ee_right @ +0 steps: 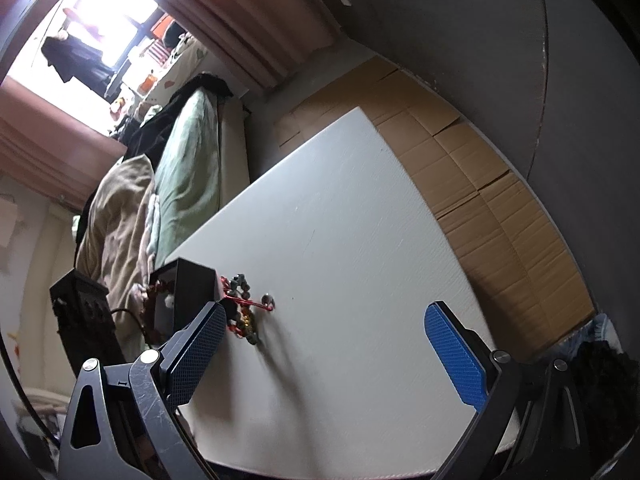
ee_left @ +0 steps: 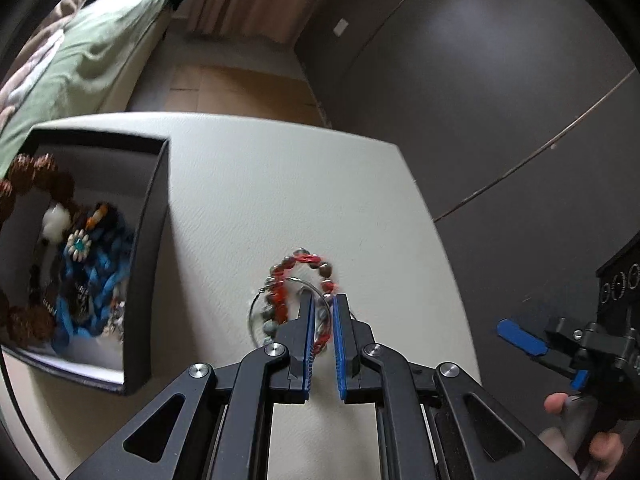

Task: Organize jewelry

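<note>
Left tool (ee_left: 323,316): fingers nearly pressed together, pinching the red-and-grey bead bracelet (ee_left: 298,280), which lies with a thin wire hoop (ee_left: 256,312) near the middle of the white surface (ee_left: 248,184). Black jewelry box (ee_left: 148,248), holding beads and blue cord, at the surface's left edge. Right tool (ee_right: 332,340): spread wide, holding nothing.

From the left wrist we looked steeply down, close over the white table (ee_left: 248,184). From the right wrist we looked across it from farther off (tilted), sharing the black box (ee_left: 148,240) at nine o'clock.
</note>
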`<state>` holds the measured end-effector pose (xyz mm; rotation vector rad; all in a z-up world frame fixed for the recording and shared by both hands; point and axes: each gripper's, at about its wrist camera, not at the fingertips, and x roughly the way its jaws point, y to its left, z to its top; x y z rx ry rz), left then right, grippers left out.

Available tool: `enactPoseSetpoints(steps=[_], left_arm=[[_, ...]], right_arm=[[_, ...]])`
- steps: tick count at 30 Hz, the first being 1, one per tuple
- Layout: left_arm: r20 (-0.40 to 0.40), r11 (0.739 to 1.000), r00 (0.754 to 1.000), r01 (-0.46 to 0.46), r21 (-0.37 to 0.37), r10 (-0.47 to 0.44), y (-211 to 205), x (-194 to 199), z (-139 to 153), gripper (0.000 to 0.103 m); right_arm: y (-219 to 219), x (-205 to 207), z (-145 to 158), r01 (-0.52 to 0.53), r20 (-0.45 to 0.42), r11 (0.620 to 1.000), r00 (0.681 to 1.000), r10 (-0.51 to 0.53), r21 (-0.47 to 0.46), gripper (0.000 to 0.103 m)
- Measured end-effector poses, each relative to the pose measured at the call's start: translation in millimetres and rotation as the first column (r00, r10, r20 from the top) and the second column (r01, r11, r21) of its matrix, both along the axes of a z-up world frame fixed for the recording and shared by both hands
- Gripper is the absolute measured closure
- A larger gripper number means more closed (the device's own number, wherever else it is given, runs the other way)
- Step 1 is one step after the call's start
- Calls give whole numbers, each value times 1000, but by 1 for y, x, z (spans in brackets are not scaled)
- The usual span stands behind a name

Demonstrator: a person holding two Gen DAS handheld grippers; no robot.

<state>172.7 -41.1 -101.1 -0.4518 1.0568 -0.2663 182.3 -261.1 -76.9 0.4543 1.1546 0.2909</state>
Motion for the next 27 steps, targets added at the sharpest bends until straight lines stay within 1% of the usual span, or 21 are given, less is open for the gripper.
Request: enactPoseSetpoints(steps=[3, 7, 13, 14, 16, 17, 18, 19, 22, 25, 26, 27], left_arm=[[-21, 1000, 1000, 13, -13, -13, -1, -1, -3, 94], [-17, 1000, 1000, 22, -12, -22, -2, -4, -2, 94], [-10, 998, 998, 60, 35, -59, -18, -3, -1, 93], [-11, 997, 998, 63, 44, -62, -20, -2, -1, 92], [-15, 995, 997, 72, 71, -71, -28, 0, -2, 80], [-13, 994, 997, 75, 84, -74, -30, 0, -2, 62], [-3, 992, 997, 76, 96, -77, -33, 0, -2, 48], [15, 991, 997, 78, 108, -80, -35, -1, 0, 46], [46, 982, 994, 91, 165, -100, -43, -3, 3, 46], [70, 964, 991, 96, 247, -117, -53, -3, 4, 46], [78, 957, 989, 100, 273, -126, -56, -4, 3, 46], [86, 949, 986, 109, 297, -140, -61, -5, 2, 50]], right_arm=[[3, -2, -1, -5, -2, 1000, 1000, 5, -7, 2], [4, -4, -2, -5, -2, 1000, 1000, 5, -9, 2], [3, -4, -3, -9, -3, 1000, 1000, 9, -8, 2], [3, -4, -3, -8, -3, 1000, 1000, 8, -7, 2], [1, -4, -3, -3, -3, 1000, 1000, 3, -6, 2], [-1, -4, -3, 1, -2, 1000, 1000, -1, -4, 2], [-2, -4, -2, 5, -2, 1000, 1000, -5, -3, 2], [-4, -3, -2, 8, -1, 1000, 1000, -8, -1, 2], [-10, -1, -1, 21, 0, 1000, 1000, -21, 8, 2], [-16, 0, 0, 31, 1, 999, 1000, -31, 16, 2], [-17, 0, 1, 35, 2, 999, 999, -35, 18, 2], [-19, 0, 1, 38, 2, 999, 999, -38, 21, 2]])
